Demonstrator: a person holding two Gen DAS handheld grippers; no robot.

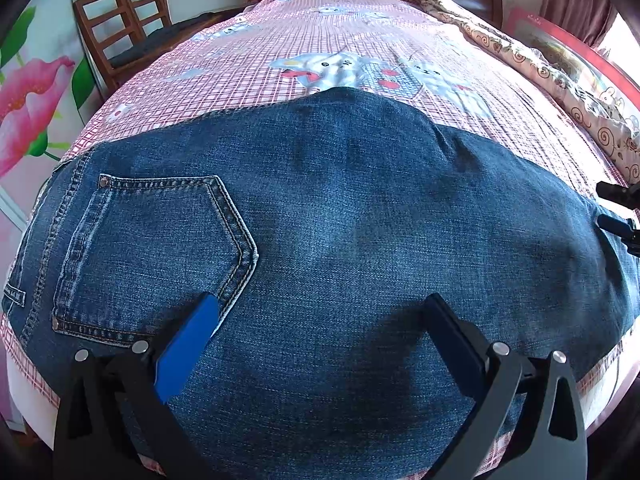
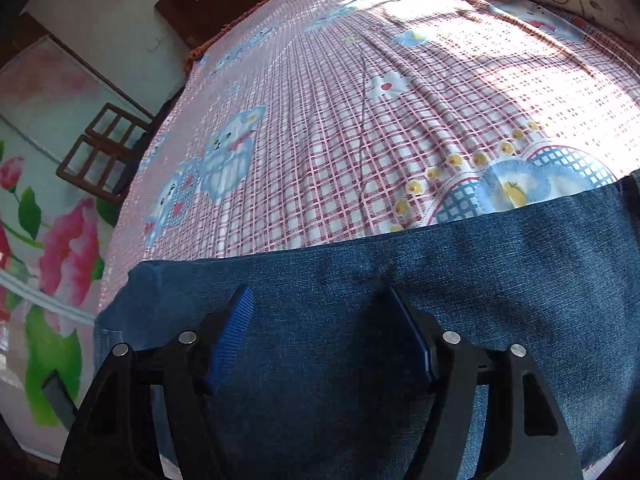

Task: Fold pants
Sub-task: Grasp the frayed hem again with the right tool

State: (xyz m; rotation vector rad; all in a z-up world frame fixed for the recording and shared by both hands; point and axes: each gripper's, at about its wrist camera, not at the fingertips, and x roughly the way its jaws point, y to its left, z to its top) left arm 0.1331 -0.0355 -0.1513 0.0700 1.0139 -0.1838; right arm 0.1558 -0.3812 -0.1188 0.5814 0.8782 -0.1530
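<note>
Left tongs (image 1: 320,308) gape wide with nothing gripped, hovering over the jeans (image 1: 340,208) by the back pocket (image 1: 152,256); right tongs (image 2: 316,300) also stand open and empty over plain denim. The jeans lie flat across the near edge of the bed (image 1: 320,32), apparently folded once leg-on-leg judging by the single pocket, so my read is the lengthwise fold is done and the crosswise folds remain. Hems and waistband run out of view, layer count is unclear, and only the right tongs' tips show at the left view's edge.
</note>
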